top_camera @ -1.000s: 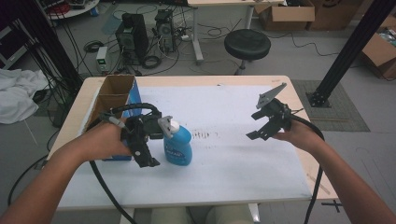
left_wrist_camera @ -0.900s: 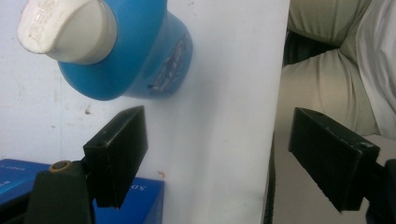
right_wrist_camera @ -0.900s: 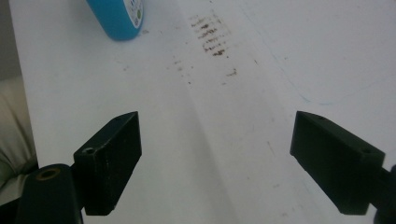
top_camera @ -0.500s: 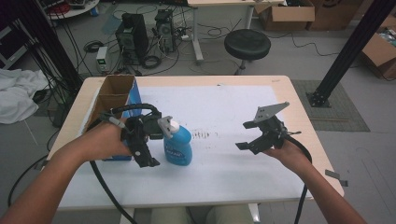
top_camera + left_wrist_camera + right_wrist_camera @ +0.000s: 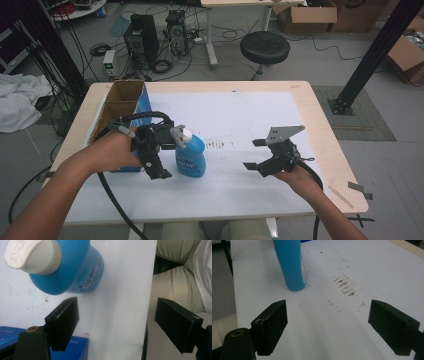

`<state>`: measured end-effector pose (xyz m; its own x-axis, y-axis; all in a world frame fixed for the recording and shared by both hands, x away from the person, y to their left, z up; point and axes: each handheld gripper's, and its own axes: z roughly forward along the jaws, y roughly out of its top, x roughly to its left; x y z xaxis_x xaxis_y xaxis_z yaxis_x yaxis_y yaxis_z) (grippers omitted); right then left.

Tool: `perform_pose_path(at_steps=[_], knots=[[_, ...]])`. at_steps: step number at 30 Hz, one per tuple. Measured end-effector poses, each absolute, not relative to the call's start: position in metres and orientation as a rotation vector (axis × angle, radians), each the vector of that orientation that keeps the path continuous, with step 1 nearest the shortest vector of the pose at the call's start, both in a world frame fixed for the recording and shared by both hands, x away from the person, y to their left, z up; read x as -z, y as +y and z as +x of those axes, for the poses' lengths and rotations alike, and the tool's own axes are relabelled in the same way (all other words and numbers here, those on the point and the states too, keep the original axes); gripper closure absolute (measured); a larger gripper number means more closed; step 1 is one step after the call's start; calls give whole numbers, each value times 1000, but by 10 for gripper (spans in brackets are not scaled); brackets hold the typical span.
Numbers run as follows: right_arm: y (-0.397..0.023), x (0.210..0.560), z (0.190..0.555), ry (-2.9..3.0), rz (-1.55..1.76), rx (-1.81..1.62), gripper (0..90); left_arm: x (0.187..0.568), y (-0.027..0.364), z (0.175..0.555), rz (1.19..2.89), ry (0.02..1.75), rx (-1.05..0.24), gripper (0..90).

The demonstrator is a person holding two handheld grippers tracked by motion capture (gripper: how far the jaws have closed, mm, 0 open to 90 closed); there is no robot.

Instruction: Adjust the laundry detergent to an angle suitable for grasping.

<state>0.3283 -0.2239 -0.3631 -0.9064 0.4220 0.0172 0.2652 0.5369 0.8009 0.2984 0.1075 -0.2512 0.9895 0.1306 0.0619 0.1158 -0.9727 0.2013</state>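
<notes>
My right gripper (image 5: pixel 256 154) has swung down and in from the right of the high view over the last second, and its jaws, spread wide and empty, now face the blue bottle (image 5: pixel 190 159). The bottle stands upright on the white worktop (image 5: pixel 240 200), left of centre. My left gripper (image 5: pixel 159 159) has stayed just beside the bottle on its left, jaws apart, holding nothing. In the left gripper view the white cap (image 5: pixel 32 256) sits upper left. I judge both grippers are now lined up for the bottle, though neither has closed on it.
</notes>
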Motion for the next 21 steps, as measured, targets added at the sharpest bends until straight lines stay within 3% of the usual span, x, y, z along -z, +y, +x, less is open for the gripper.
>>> perform_pose_path(at_steps=[21], knots=[[-176, 376, 324, 2520, 547, -1468, 152, 253, 112, 300, 2934, 192, -112, 204]])
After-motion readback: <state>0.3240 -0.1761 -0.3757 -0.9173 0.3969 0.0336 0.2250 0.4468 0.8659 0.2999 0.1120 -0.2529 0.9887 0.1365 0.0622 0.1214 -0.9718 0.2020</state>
